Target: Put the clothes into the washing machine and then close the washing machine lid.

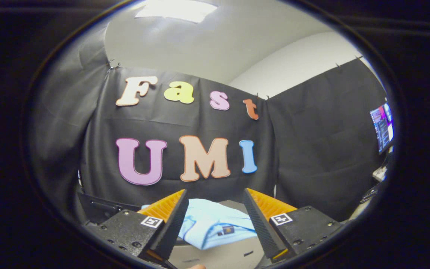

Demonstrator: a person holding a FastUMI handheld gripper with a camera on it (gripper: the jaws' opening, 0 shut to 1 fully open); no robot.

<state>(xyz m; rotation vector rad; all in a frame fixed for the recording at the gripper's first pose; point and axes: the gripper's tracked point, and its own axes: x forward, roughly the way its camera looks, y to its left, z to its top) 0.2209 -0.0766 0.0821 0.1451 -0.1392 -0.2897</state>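
Note:
A light blue garment [215, 224] with a small dark tag lies folded on a pale surface, seen through the gap between my fingers and a little below them. My gripper [215, 201] is open, its two fingers wide apart and held above the cloth, touching nothing. A dark panel [99, 209], possibly part of the washing machine, shows just left of the left finger; what it is I cannot tell for sure.
The black cloth wall [312, 149] of the booth stands straight ahead and to the right. A lit monitor [382, 127] sits at the far right above some desk items. A white ceiling with a light panel [174, 9] is overhead.

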